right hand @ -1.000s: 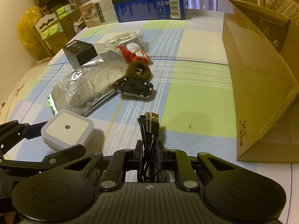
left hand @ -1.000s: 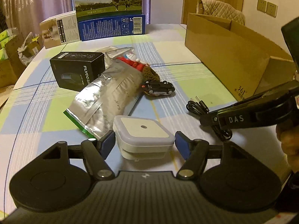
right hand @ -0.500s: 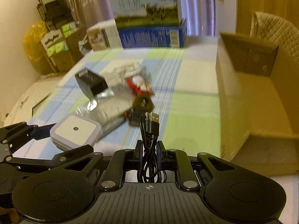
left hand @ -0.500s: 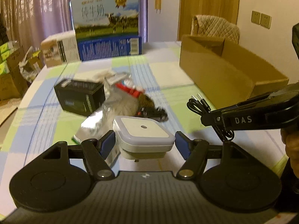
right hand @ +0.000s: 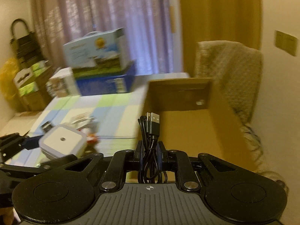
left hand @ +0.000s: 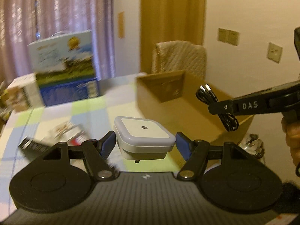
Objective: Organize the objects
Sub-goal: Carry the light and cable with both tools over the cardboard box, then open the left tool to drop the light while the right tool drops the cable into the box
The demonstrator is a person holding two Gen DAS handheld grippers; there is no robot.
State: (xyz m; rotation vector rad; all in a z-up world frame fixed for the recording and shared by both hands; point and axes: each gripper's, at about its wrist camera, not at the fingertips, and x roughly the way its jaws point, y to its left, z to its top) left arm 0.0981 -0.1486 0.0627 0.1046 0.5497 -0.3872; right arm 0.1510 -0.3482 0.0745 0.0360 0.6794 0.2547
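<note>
In the left wrist view, the left gripper [left hand: 144, 145] clamped one white square plug-in light [left hand: 143, 137], lifted above the checkered table [left hand: 90, 110]. One cardboard box [left hand: 189, 118] stood open beside it; a hand [left hand: 291, 138] showed only here.

In the right wrist view, the right gripper [right hand: 150, 154] pinched one coiled black USB cable [right hand: 151, 142] before the box [right hand: 189, 129]. Only here appeared the stacked cartons [right hand: 28, 82] at left.

"DAS" on the right gripper [left hand: 222, 107]
</note>
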